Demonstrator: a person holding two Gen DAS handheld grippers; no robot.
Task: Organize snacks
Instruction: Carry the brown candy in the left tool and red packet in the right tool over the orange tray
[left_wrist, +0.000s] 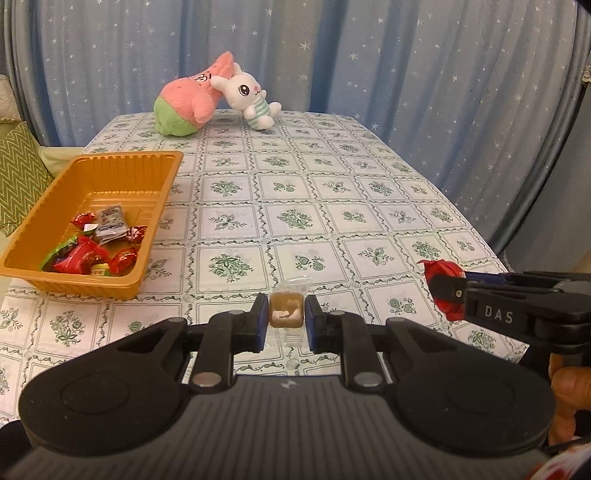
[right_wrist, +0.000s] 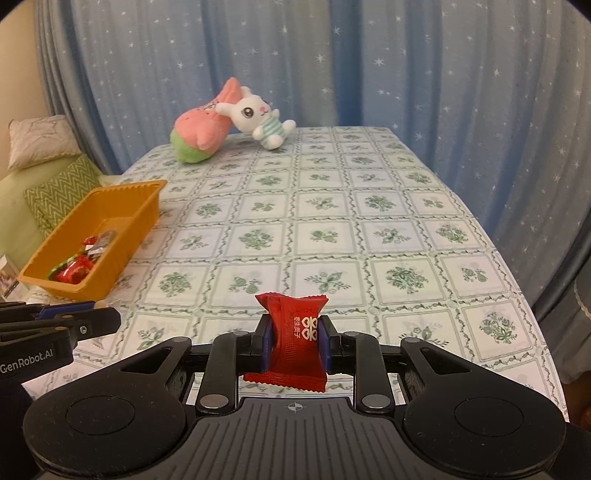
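left wrist view looks along the left gripper (left_wrist: 286, 314), whose jaws are clenched on a brown candy (left_wrist: 286, 309) in a clear wrapper; the cube sits square between the blue pads, with the wrapper's clear ends sticking out ahead of and behind the jaws. forward and well off to the left of these jaws stands the orange tray (left_wrist: 162, 206) on the patterned tablecloth (left_wrist: 332, 206), already holding a heap of red, green and silver wrapped snacks (left_wrist: 92, 247) at its nearer end. off to the right of the jaws, the right gripper (left_wrist: 448, 290) pokes in from the side with something red pinched in it.

the right wrist view shows that load plainly: the right gripper's jaws are closed on a red candy packet (right_wrist: 295, 341), squeezed at its waist so both crimped ends flare out, one ahead of the jaws and one behind. from here the tray lies far ahead and to the left, beyond the left gripper's fingers at the left edge. two plush toys (right_wrist: 229, 122) lean together at the far end of the table, well clear of everything.

i judge both pickups to be done and the carry-to-tray step in hand, with no other loose snacks visible on the cloth. the next move calls for swinging each gripper leftward and forward over the tray's rim, one at a time so the two don't crowd, then opening the jaws low over the pile so the pieces drop inside and don't bounce out.
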